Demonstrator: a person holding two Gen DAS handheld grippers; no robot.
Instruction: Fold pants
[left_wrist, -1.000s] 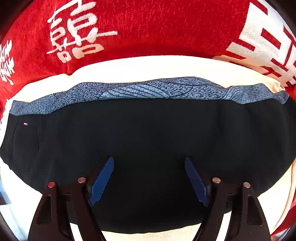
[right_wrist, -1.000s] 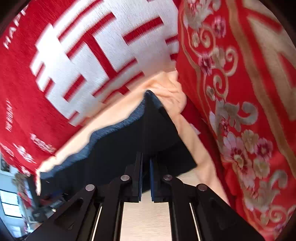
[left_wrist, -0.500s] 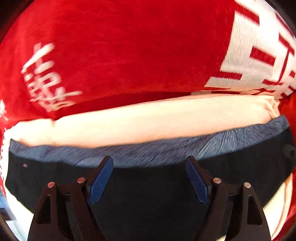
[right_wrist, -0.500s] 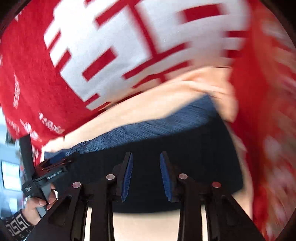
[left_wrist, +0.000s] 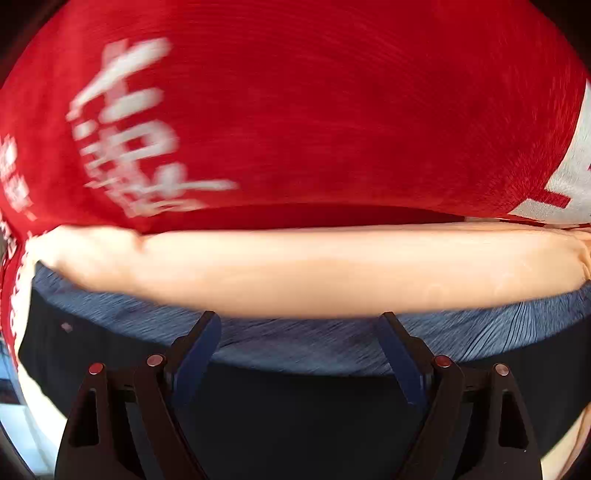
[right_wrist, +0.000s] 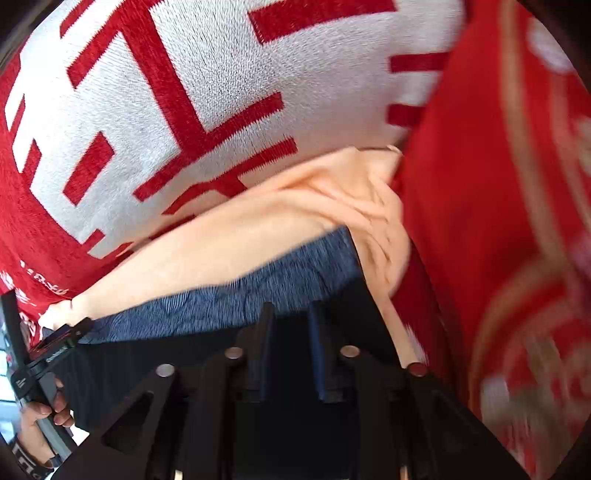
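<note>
The black pants lie folded on a peach cloth, with their blue-grey patterned waistband along the far edge. My left gripper is open and empty, its blue pads over the waistband's middle. In the right wrist view the pants and waistband show again. My right gripper is open by a narrow gap and empty, its tips at the waistband near the pants' right end. The left gripper and the hand holding it show at the far left.
A red blanket with white characters rises behind the peach cloth. A red cushion with gold floral pattern stands close on the right of the pants. The peach cloth bunches up at that corner.
My right gripper let go of the pants' corner and opened slightly. Both grippers moved forward over the pants toward the waistband; the left stayed wide open.
</note>
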